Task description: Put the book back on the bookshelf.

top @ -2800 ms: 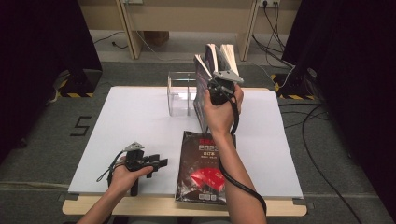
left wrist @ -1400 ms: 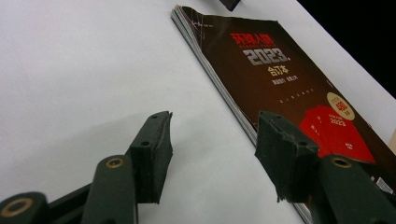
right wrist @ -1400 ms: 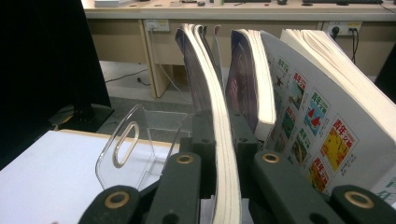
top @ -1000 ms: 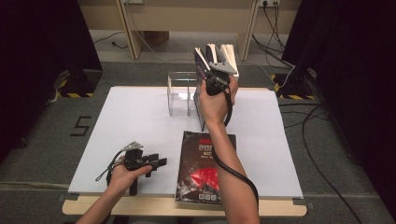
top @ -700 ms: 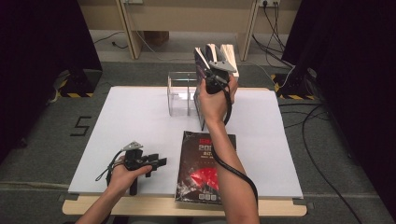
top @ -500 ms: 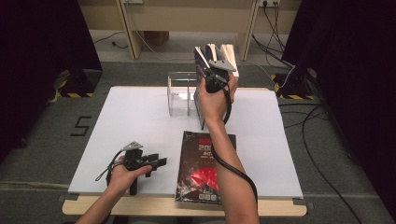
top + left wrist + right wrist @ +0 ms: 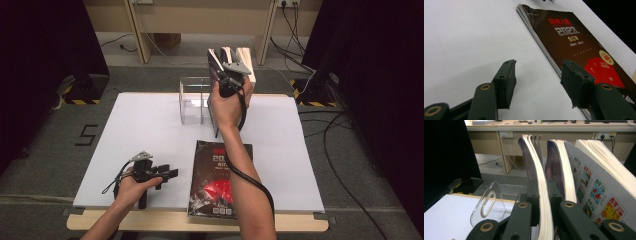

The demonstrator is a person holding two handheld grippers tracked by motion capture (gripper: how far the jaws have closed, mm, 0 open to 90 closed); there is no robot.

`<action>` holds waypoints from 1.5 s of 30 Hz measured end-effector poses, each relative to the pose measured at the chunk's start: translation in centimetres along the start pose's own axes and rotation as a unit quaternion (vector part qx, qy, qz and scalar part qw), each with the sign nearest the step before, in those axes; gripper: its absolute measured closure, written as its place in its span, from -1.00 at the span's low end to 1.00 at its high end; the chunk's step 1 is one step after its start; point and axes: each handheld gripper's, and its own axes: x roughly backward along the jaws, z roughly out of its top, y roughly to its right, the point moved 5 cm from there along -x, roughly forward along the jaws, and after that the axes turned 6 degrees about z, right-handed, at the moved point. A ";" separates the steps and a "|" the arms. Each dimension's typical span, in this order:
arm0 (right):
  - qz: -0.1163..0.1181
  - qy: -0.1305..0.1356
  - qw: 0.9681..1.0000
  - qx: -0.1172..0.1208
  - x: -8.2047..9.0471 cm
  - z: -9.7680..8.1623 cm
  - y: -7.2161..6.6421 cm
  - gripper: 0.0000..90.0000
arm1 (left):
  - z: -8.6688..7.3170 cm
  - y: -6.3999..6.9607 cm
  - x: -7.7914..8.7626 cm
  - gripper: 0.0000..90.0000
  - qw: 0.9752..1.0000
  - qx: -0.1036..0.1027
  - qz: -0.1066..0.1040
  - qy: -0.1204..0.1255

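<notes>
My right gripper (image 7: 226, 79) is shut on the near edge of an upright thin magazine (image 7: 537, 170), held at the clear acrylic rack (image 7: 192, 97) at the table's back. In the right gripper view both jaws clamp its white page edge at the right gripper (image 7: 541, 190). Two more upright magazines (image 7: 560, 170) (image 7: 599, 170) stand just to its right. My left gripper (image 7: 167, 175) rests on the table near the front left, open and holding nothing. In the left gripper view the left gripper (image 7: 537, 75) points at bare table beside a dark magazine (image 7: 574, 37).
The dark magazine (image 7: 220, 177) with a red graphic lies flat at the front edge of the white table (image 7: 140, 125), under my right forearm. The rack's clear wall with a slot handle (image 7: 486, 203) stands left of the held magazine. Cables lie on the floor at the right.
Since the earliest frame my right hand has shifted slightly up and away with the magazine. Over the last second nothing visibly moves. The left hand stays still.
</notes>
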 end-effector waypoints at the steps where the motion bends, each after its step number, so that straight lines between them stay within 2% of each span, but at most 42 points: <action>1: 0.000 0.000 1.000 0.001 0.0 0.0 0.0 0.88 | 0.0 0.0 0.0 -0.01 1.000 0.000 0.000 0.000; 45: -0.014 0.003 1.000 -0.003 -2.0 0.6 0.2 0.88 | 0.0 -0.2 0.1 0.00 1.000 -0.001 0.001 -0.002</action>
